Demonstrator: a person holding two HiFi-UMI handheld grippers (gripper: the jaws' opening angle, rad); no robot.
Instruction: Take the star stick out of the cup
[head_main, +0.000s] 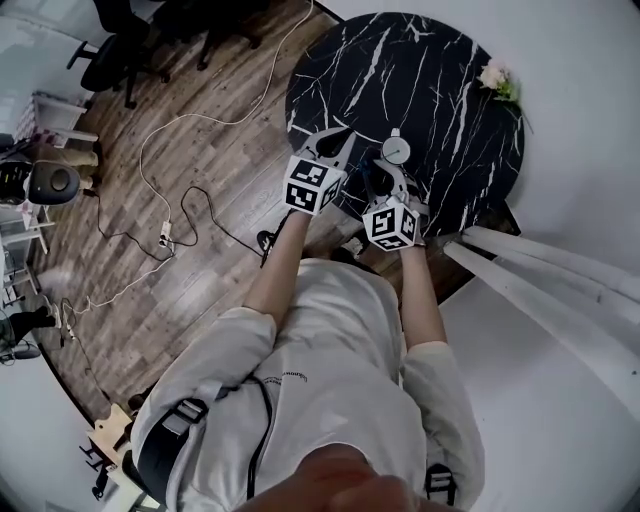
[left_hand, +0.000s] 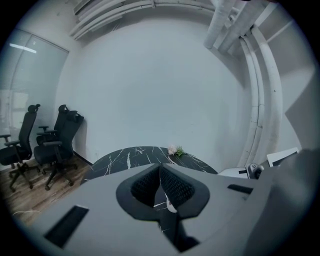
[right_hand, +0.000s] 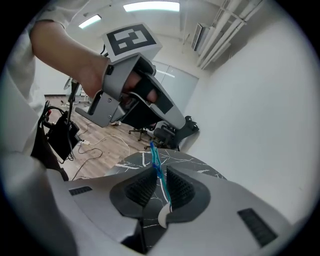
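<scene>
- While the right claw (right_hand: 159, 175) stands partly open, the star stick (right_hand: 156, 160) rises in the gap between its two pads. It is a thin blue rod with bare space beside it, so the pads do not clamp it.
- The stick's long axis runs up the middle of the right gripper view, from low centre to a tip that leans slightly toward the upper left of the frame. It lies closer to the right-hand pad than to the left-hand one.
- Its lower end meets a white curved edge (right_hand: 163, 217) at the bottom of the gap, likely the rim of the cup (head_main: 396, 150). Whether that end sits inside the cup I cannot tell.
- In the head view the cup stands on the dark marbled table (head_main: 440, 60), just above the frame's centre. It is directly ahead of the right claw and a little to the right of the left one.
- The left claw (left_hand: 160, 166) has its pads pressed tip to tip with nothing between them. It is beside the cup, not on it.
- As I judge it, the right claw is the nearer one and the only one lined up. The move turns on the pads closing across the stick's thin width, then drawing along its axis, up and away from the cup. A sideways pull could tip the cup.
</scene>
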